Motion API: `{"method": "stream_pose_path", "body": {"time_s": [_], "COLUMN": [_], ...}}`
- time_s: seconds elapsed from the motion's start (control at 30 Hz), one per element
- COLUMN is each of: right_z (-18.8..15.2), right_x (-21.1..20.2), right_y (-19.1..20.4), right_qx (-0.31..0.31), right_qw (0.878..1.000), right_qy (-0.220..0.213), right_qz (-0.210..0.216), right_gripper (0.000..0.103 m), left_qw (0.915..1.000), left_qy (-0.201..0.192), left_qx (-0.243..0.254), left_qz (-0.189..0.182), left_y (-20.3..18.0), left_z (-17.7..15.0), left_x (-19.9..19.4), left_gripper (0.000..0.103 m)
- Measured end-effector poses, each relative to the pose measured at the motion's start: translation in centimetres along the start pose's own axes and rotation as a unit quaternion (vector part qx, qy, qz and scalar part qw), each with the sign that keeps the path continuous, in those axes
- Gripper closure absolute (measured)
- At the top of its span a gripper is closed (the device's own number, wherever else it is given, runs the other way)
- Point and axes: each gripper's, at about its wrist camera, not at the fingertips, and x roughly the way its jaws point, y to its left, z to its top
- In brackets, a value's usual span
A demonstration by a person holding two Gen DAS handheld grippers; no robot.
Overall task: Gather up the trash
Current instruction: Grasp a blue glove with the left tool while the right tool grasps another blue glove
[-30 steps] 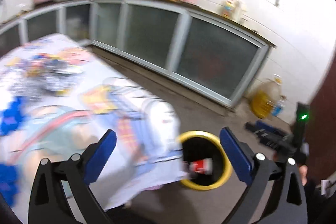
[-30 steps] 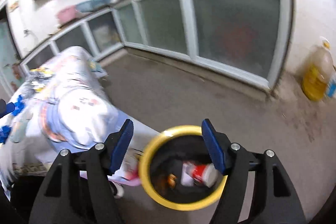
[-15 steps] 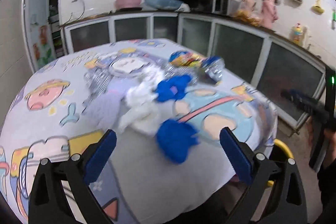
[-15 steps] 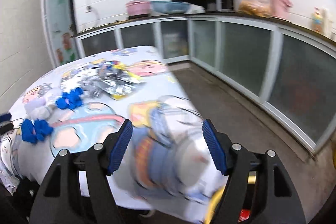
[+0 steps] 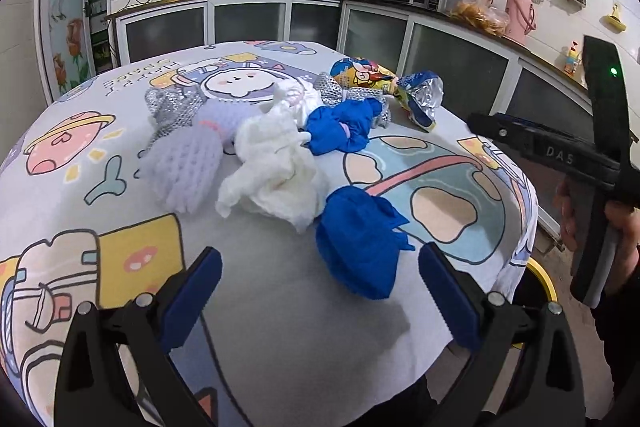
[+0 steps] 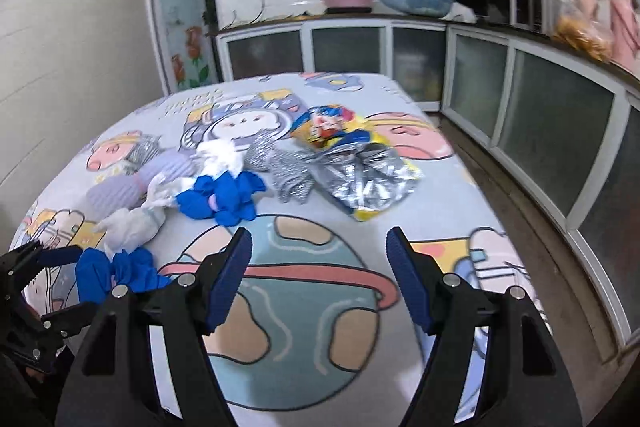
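Both grippers hang released and empty over the table (image 5: 280, 327); the near blue glove (image 5: 360, 247) lies just ahead of the left gripper (image 5: 320, 291), slightly right of centre, while the right gripper (image 6: 318, 275) sits well right of it.

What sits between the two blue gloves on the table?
In the left wrist view, a crumpled white tissue lies between the near blue glove and the far blue glove, reaching both. The left gripper hangs open before the near one.

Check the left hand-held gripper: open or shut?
Open. The left hand-held gripper has its jaws spread wide, nothing between them, just short of the blue glove.
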Motion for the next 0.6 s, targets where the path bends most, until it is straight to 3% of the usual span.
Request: {"method": "stream_pose_path", "body": {"time_s": [0.37, 0.6], "right_z": [3.2, 3.5], "right_x": [6.6, 9.7], "right_y": [4.1, 5.3], "right_qx": [-0.066, -0.064], "right_qw": [0.991, 0.984], "right_qy": [0.085, 0.126], "right_qz": [0.084, 0.108], "right_gripper": [0.037, 0.048], "left_qw": [0.9995, 0.9985], "left_qy": [0.016, 0.027], "left_qx": [-0.005, -0.013], "left_qz": [-0.026, -0.046], "left_y": [-0.7, -0.9], "left_z": [0.9, 1.3], "left_x": [2.0, 3.3], "left_gripper": [0.008, 0.008]}}
